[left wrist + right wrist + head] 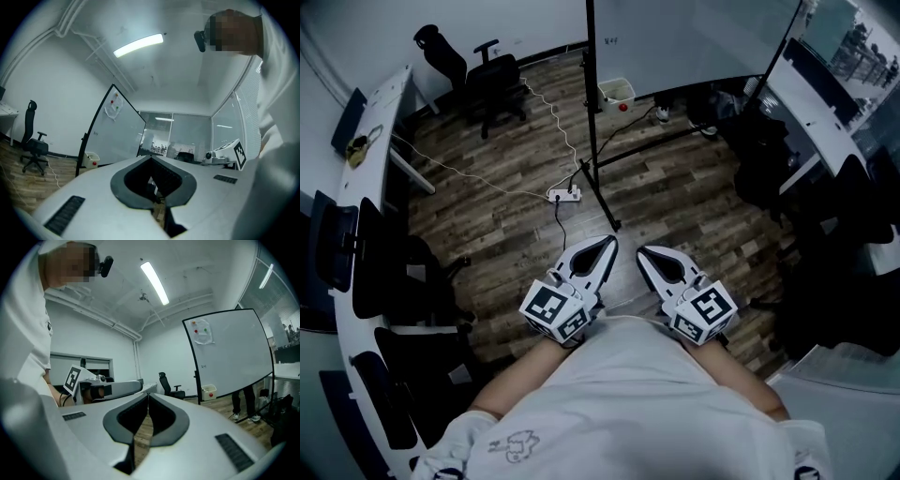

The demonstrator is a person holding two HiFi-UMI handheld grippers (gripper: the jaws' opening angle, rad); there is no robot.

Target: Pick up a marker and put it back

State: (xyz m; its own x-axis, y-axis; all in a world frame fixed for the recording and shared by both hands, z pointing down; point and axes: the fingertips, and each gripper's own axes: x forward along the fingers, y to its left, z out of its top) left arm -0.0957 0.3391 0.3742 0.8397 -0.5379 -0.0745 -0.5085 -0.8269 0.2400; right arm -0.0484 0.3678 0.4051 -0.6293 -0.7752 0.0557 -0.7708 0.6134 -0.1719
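Observation:
No marker shows in any view. I hold both grippers close to my body, above the wooden floor, pointing toward a whiteboard (694,37) on a black stand. The left gripper (609,242) is shut with nothing between its jaws, and so is the right gripper (642,251). In the left gripper view the left gripper (151,157) has its jaws together, with the whiteboard (115,131) beyond on the left. In the right gripper view the right gripper (148,394) is equally shut and empty, with the whiteboard (229,357) to the right.
A small white box (617,92) with a red spot sits at the whiteboard's foot. A power strip (562,195) and cable lie on the floor ahead. Black office chairs (492,80) stand at the back left, and desks (356,187) line both sides. A person's legs (243,406) show behind the board.

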